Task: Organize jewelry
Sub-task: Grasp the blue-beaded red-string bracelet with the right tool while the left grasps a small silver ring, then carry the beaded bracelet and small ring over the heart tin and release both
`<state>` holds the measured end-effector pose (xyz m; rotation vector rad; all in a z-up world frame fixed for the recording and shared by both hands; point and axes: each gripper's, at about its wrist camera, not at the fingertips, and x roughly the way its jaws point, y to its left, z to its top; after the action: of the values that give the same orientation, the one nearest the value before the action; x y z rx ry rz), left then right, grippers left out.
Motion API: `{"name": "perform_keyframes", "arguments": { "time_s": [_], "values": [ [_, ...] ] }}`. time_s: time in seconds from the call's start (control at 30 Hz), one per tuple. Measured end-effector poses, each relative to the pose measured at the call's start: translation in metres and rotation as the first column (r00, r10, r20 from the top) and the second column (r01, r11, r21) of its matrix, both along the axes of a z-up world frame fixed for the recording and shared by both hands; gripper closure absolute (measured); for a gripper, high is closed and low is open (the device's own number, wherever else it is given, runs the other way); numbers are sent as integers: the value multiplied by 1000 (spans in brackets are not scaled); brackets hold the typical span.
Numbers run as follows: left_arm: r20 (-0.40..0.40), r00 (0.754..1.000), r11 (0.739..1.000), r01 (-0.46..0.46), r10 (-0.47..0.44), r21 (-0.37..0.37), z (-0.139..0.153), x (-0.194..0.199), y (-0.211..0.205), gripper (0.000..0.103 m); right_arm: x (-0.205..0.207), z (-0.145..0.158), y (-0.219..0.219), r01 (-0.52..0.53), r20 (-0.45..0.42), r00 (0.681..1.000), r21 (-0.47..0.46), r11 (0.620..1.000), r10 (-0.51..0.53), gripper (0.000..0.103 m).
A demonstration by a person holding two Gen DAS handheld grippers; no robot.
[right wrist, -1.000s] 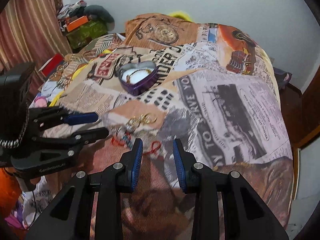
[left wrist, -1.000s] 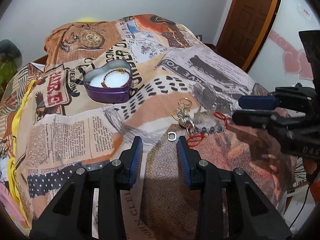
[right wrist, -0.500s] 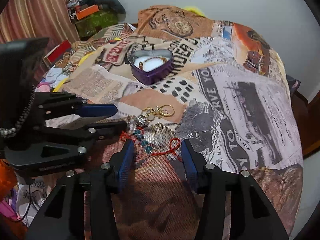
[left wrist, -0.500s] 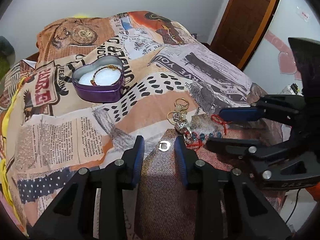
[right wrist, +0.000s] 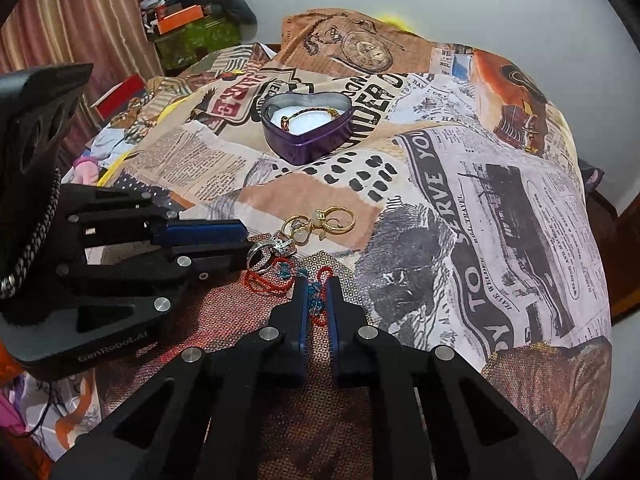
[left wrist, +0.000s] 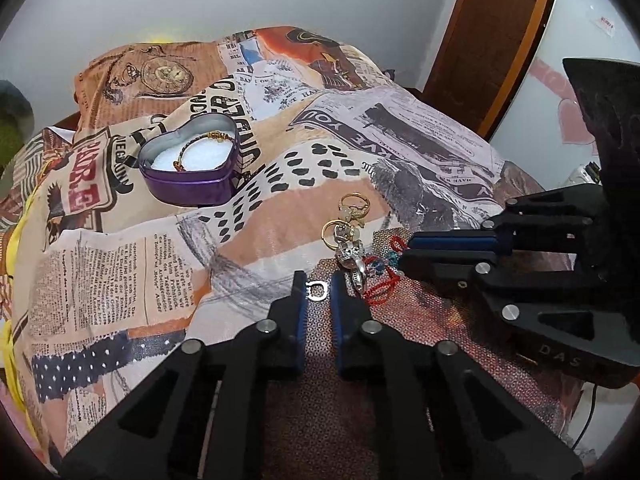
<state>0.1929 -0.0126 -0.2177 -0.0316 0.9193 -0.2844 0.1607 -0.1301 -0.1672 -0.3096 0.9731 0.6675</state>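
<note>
The left claw [left wrist: 319, 285] has its two blue pads close on each side of a small silver ring [left wrist: 318, 290]; they look like they are pinching it, but the spots where they touch are hard to see. The right claw [right wrist: 317, 294] is squeezed nearly shut on a red and blue bead bracelet [right wrist: 316, 304], and most of the beads between its pads are hidden. At 11 o'clock from the right claw lies a silver ring pile [right wrist: 266, 254], just beside the left claw's tip. At 12 o'clock lie the gold rings [right wrist: 320, 222], tangled so you cannot count them. Far at 12 o'clock sits a purple heart tin [right wrist: 308, 130] with a gold bracelet [right wrist: 308, 114] on white padding inside. Everything rests on a bed [right wrist: 500, 200] with a newspaper print cover.
</note>
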Motion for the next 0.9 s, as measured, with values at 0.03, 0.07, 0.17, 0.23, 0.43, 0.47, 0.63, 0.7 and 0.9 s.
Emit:
{"name": "perform_keyframes", "arguments": {
  "time_s": [0.03,0.07,0.17,0.23,0.43,0.47,0.63,0.7,0.9],
  "values": [
    [2,1000,1000,-6,6,2,0,0,-1,95,0,0,0,2,-1,1000,2,1000,-2,96],
    [4,1000,1000,-12,12,3,1,0,-1,95,0,1,0,5,-2,1000,5,1000,-5,96],
    [13,1000,1000,-23,23,11,3,-4,-1,95,-1,4,-3,14,-2,1000,11,1000,-14,96],
    [8,1000,1000,-27,27,-9,5,-5,1,95,-3,8,-8,26,5,1000,16,1000,-26,96],
    [15,999,998,-50,50,-34,14,-14,11,96,-3,22,-17,61,23,998,43,997,-62,96],
    [21,998,998,-51,52,-34,17,-15,12,96,-4,25,-19,67,29,997,48,997,-68,96],
    [55,996,997,-61,63,-39,31,-22,16,96,-3,43,-23,82,62,994,75,994,-86,96],
    [71,995,997,-68,71,-43,38,-22,19,96,-1,49,-22,84,70,993,87,993,-90,96],
    [123,988,995,-90,95,-51,58,-21,29,96,6,70,-17,82,117,988,121,989,-97,96]
  ]
}}
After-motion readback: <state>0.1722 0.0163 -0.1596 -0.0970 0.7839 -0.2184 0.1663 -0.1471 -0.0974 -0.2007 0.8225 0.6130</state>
